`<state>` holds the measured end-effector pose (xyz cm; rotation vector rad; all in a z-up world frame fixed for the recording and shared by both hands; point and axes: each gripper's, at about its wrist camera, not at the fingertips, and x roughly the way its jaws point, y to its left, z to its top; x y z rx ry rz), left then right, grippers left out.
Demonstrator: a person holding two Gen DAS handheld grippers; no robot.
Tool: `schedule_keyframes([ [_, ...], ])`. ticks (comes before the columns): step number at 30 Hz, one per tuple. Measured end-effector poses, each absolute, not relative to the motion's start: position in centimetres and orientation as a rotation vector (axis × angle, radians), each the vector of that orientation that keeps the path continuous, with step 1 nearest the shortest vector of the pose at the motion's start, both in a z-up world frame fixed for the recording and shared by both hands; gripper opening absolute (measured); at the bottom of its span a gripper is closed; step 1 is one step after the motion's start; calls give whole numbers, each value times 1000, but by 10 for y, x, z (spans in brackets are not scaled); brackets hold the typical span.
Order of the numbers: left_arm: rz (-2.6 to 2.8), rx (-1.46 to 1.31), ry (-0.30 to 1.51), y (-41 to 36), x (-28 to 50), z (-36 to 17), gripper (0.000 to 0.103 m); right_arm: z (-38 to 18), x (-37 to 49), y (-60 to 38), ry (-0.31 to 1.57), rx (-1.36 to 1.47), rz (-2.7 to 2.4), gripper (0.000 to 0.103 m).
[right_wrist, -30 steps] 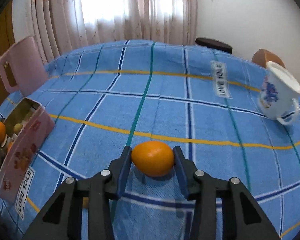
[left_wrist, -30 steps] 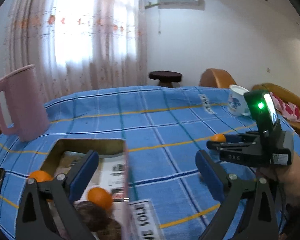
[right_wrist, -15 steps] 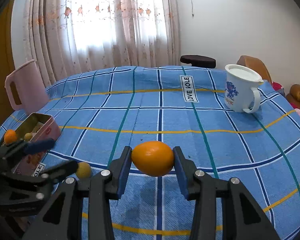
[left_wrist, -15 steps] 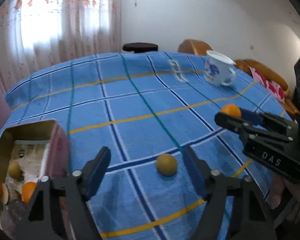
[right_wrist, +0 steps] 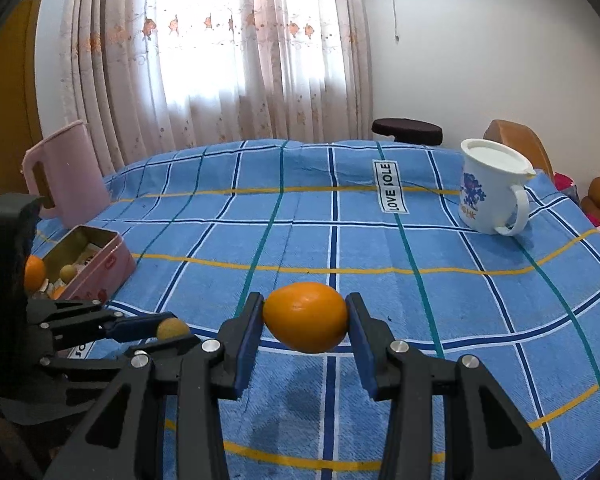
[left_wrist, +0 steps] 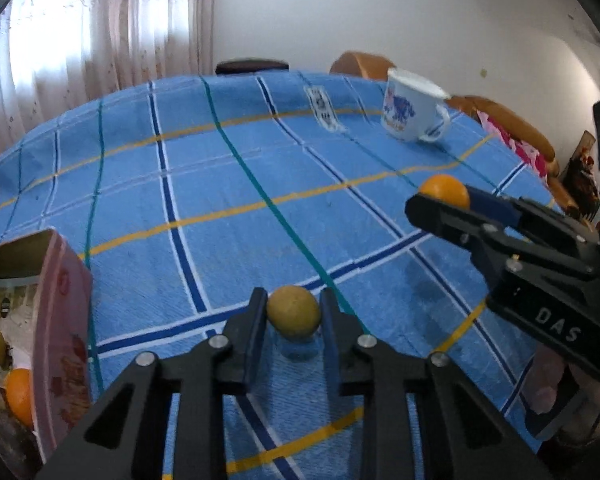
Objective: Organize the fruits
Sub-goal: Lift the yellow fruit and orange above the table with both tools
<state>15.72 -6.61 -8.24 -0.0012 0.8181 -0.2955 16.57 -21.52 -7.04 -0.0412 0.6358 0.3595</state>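
My left gripper (left_wrist: 294, 314) is shut on a small yellow-green fruit (left_wrist: 293, 312), low over the blue checked tablecloth (left_wrist: 228, 184). It also shows in the right wrist view (right_wrist: 172, 329). My right gripper (right_wrist: 305, 318) is shut on an orange fruit (right_wrist: 305, 317) and holds it above the cloth; that fruit shows in the left wrist view (left_wrist: 444, 190) at the right. A pink tin box (left_wrist: 62, 320) at the left holds an orange, a yellow fruit and dark fruits; it also shows in the right wrist view (right_wrist: 100, 268).
A white mug (right_wrist: 492, 188) with blue print stands at the far right of the table. A pink jug (right_wrist: 66, 176) stands at the far left behind the tin. A dark stool (right_wrist: 406, 130) and wooden chairs stand beyond the table.
My left gripper moved forward around the yellow-green fruit and closed on it. My right gripper kept hold of the orange fruit and lifted a little.
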Motion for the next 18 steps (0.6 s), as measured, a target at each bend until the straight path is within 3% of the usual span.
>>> schedule_keyframes([
  [18, -223, -8, 623, -56, 135, -60, 28, -58, 145, -213, 517, -55, 424, 44],
])
